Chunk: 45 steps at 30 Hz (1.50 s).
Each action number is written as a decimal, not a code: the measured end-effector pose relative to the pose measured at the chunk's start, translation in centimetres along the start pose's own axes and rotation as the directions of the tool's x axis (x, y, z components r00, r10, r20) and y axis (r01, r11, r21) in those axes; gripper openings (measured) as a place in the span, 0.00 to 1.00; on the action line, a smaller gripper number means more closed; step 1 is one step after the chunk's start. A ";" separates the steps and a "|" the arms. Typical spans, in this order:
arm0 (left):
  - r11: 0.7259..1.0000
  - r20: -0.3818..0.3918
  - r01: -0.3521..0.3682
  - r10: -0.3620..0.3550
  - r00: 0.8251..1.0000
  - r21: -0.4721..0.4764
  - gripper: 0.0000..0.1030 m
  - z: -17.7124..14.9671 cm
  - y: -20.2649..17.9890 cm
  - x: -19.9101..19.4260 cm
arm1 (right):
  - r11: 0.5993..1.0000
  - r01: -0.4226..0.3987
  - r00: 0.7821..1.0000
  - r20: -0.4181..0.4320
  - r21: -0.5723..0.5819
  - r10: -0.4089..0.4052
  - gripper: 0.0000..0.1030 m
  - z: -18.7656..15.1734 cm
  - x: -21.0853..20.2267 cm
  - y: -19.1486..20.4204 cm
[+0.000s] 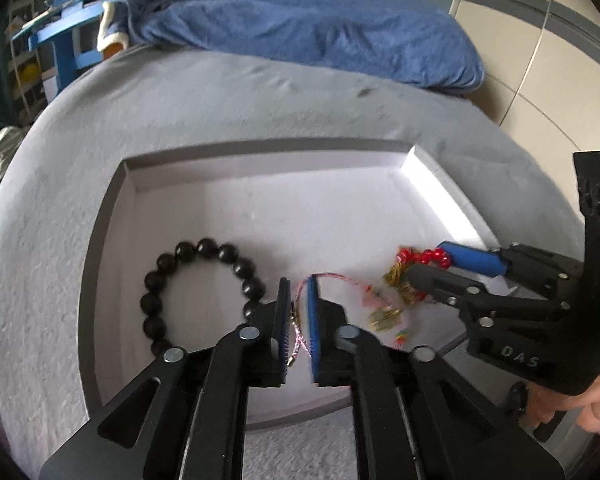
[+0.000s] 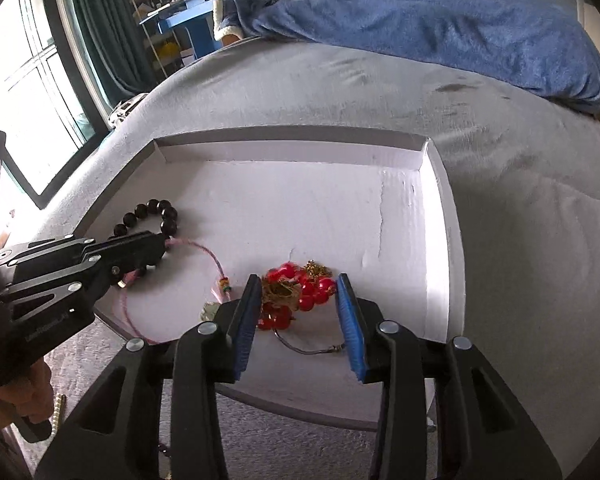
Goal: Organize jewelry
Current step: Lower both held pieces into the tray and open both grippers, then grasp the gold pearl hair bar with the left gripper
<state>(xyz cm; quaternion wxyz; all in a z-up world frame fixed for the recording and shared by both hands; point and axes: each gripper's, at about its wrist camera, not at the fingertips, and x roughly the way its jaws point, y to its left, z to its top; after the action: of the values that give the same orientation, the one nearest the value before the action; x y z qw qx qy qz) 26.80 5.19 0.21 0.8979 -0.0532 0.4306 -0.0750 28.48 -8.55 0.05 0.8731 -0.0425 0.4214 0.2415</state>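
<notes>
A shallow white tray [image 1: 260,168] [image 2: 284,156] lies on a grey bed. In it are a black bead bracelet [image 1: 180,254] [image 2: 156,208], a thin pink cord necklace [image 1: 340,278] [image 2: 208,252] with a gold pendant [image 1: 384,316], and a tangle of red beads and gold chain [image 1: 424,258] [image 2: 300,292]. My left gripper [image 1: 300,296] [image 2: 156,256] is nearly shut on the pink cord, just right of the black bracelet. My right gripper [image 2: 296,300] [image 1: 428,260] is open with its fingers on either side of the red bead tangle.
A blue blanket [image 1: 300,28] [image 2: 440,20] lies across the far side of the bed. A blue shelf unit [image 1: 66,46] with clutter stands at the back left. A window [image 2: 24,92] and dark curtains [image 2: 100,28] are on the left. A pearl strand [image 2: 58,412] lies off the tray's near left.
</notes>
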 end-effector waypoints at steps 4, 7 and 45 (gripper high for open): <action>1.000 0.009 -0.013 0.013 1.000 -0.026 0.31 -0.1 0.9 -0.7 | 1.000 -0.001 1.000 0.025 -0.014 0.001 0.62 0.1 -0.8 0.0; 0.999 0.040 -0.007 0.009 0.999 -0.051 0.36 0.2 1.5 -1.8 | 0.999 -0.023 0.997 0.071 0.033 0.020 0.62 0.4 -2.3 -0.9; 0.951 -0.005 -0.045 0.046 0.999 -0.305 0.67 -14.6 2.1 -11.1 | 0.958 0.044 0.986 0.141 0.285 -0.087 0.76 -9.6 -13.0 -1.8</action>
<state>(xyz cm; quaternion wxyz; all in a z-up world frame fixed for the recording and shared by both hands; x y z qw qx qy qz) 8.71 8.81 -0.69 0.8807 -0.1813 0.4373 0.0130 15.55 -17.87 3.50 0.9074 0.0862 0.3820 0.1525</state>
